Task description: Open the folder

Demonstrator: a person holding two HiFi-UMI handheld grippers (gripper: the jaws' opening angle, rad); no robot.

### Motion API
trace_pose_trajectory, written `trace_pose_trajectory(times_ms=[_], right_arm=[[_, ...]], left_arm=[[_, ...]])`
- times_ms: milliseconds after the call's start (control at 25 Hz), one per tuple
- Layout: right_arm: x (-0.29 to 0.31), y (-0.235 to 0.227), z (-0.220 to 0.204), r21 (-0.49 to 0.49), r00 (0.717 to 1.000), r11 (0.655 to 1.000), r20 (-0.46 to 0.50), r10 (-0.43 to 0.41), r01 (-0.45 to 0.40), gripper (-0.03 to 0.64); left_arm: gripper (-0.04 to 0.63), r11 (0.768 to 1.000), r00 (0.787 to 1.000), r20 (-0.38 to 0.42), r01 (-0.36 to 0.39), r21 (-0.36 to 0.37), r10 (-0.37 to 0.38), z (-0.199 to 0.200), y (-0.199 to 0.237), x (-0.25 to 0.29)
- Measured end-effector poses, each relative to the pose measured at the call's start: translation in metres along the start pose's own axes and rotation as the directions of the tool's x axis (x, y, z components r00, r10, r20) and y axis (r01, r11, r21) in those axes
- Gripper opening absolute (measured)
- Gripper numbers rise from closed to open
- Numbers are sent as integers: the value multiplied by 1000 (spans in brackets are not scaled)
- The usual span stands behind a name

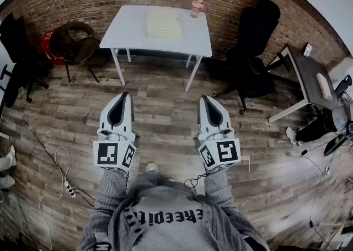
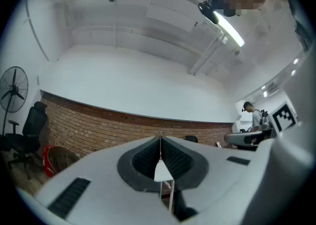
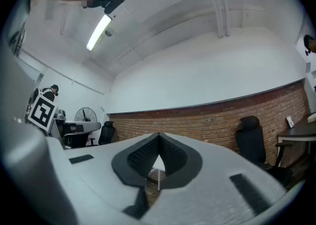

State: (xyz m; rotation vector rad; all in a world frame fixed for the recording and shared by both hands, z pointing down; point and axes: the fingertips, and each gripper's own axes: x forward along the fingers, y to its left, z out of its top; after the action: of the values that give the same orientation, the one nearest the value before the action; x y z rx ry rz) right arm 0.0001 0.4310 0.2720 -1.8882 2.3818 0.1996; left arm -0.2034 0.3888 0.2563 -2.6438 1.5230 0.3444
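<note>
- My left claw and right claw are shut and empty.
- The folder lies closed on the table, far ahead of both claws.
- Opening it is all still to do.

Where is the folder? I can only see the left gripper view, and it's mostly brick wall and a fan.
Observer: In the head view the pale yellow folder lies flat on the white table, against the brick wall ahead of you.
Operator: Is anything else up there?
Observer: A pink cup stands near the table's far edge, by the folder's far right corner.
Operator: What's my other gripper doing?
Observer: The right gripper is shut and empty, over the wooden floor, short of the table.
</note>
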Motion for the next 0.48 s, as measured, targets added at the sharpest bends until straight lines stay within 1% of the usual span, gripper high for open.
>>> trace_pose_trajectory(times_ms=[160, 480], right_arm=[[2, -1, 1, -3, 1000, 1000, 5, -5, 5, 3], [14, 7, 1, -9, 1000, 1000, 2, -1, 1, 3]], left_arm=[[11, 1000, 1000, 31, 2, 13, -2, 1, 1, 3], [11, 1000, 999, 35, -8, 5, 8, 7, 15, 8]])
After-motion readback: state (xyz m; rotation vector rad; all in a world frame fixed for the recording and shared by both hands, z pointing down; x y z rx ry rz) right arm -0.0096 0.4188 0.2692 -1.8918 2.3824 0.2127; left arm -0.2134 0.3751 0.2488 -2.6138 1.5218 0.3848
